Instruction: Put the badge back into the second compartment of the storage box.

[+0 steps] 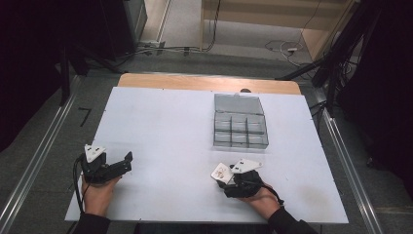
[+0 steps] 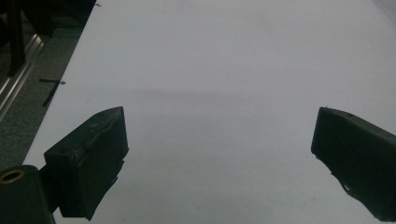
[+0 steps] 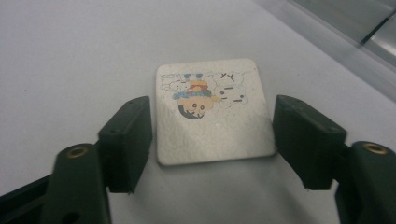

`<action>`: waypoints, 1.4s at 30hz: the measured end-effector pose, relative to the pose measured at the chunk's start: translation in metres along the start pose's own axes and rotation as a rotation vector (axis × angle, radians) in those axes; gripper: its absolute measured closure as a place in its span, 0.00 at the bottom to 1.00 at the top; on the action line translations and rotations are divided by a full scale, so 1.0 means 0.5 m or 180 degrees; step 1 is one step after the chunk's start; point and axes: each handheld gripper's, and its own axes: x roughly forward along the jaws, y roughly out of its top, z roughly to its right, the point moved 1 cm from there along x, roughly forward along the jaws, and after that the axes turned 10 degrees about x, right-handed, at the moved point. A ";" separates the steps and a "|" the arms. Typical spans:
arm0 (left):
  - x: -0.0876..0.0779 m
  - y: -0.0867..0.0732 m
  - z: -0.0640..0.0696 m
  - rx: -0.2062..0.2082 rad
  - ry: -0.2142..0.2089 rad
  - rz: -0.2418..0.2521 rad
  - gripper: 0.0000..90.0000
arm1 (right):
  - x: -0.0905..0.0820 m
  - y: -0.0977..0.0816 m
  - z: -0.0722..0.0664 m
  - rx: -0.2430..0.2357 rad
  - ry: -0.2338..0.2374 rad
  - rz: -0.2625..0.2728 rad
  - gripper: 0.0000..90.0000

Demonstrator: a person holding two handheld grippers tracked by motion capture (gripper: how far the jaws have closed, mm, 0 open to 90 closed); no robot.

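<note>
A small square white tile (image 3: 211, 122) with a cartoon picture on it lies between the jaws of my right gripper (image 3: 212, 140). The two black pads press on its left and right edges, so the gripper is shut on it. From above, the tile (image 1: 221, 171) sits at the front right of the white board (image 1: 160, 122), at the tip of the right gripper (image 1: 225, 177). My left gripper (image 1: 124, 163) rests at the front left. Its jaws stand wide apart (image 2: 219, 140) over bare white board, with nothing between them.
A clear plastic box (image 1: 240, 131) with several compartments and its lid (image 1: 238, 103) raised stands behind the right gripper, right of centre. Its edge (image 3: 355, 28) shows at the top right of the right gripper view. Metal rails (image 1: 34, 161) run along both sides of the table.
</note>
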 end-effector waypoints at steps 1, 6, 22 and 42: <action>0.000 0.000 0.000 -0.0001 -0.0004 0.0002 0.05 | 0.000 0.000 0.000 -0.0011 0.0005 -0.0002 0.35; 0.000 0.000 0.000 -0.0001 0.0000 -0.0002 0.05 | 0.000 0.001 0.000 -0.0006 0.0005 -0.0003 0.35; -0.001 0.000 -0.002 -0.0020 0.0001 0.0012 0.05 | -0.033 0.025 0.023 0.0184 0.0055 0.0203 0.35; 0.000 0.000 -0.003 -0.0018 -0.0012 -0.0001 0.05 | -0.062 0.080 0.087 0.0482 -0.0054 0.0407 0.35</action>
